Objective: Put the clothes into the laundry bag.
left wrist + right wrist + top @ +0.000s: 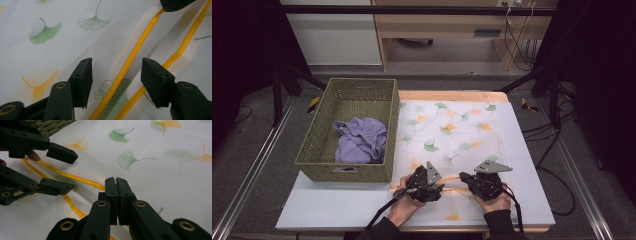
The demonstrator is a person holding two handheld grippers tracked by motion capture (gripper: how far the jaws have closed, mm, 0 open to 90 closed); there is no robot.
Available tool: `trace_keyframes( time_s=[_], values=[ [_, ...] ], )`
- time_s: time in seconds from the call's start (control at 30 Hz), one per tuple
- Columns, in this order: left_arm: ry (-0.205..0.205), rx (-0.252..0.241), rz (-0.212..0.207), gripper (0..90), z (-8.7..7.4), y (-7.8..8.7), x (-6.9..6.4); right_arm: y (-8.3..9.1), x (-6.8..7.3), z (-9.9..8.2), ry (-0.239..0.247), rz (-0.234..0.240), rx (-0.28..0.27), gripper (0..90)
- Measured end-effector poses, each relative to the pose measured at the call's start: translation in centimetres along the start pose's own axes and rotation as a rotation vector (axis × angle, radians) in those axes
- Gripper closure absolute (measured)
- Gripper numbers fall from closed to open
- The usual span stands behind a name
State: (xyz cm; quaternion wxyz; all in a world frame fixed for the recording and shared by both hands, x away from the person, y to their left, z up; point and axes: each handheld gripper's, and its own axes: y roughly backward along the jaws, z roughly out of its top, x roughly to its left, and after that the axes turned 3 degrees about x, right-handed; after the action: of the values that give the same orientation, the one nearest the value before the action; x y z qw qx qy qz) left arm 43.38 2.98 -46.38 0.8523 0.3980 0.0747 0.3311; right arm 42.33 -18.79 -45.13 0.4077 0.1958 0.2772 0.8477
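A white mesh bag [452,130] printed with green and orange ginkgo leaves lies flat on the table. Its yellow zipper [130,62] runs as two parted lines near the front edge. My left gripper [116,77] is open, its jaws straddling one zipper line just above the fabric without touching it. In the high view the left gripper [439,187] points right toward the right gripper [464,178]. My right gripper [115,185] is shut, its tips pinching the bag at the zipper, and the fabric puckers toward them. The left gripper [72,171] stands open close at the right gripper's left.
A woven green basket [312,150] stands on the table's left side with a purple cloth [362,140] bunched inside. The table's front edge lies just under the person's hands. Dark frame legs and cables flank the table.
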Motion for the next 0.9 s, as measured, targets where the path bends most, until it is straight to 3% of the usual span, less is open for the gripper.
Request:
trace_keyframes(
  time_s=[0.37,0.4,0.53,0.73,0.9],
  values=[
    [-0.008,0.014,0.008,65.0,-0.3,-0.5,0.0,0.0,0.0,0.0,-0.005,0.003,0.002,89.4],
    [-0.026,0.015,0.016,72.6,-0.3,-0.3,-0.1,-0.2,0.0,0.0,-0.006,0.004,0.006,89.4],
    [-0.029,0.002,0.007,85.8,-0.4,0.0,0.1,-0.4,0.0,-0.1,-0.001,0.006,0.017,89.4],
    [-0.013,-0.006,-0.003,87.8,-0.3,0.2,0.3,-0.6,0.0,-0.2,0.001,0.011,0.028,88.4],
    [-0.005,-0.010,-0.004,87.6,-0.3,0.5,0.5,-0.3,0.3,0.0,0.022,-0.006,0.004,76.5]
  ],
)
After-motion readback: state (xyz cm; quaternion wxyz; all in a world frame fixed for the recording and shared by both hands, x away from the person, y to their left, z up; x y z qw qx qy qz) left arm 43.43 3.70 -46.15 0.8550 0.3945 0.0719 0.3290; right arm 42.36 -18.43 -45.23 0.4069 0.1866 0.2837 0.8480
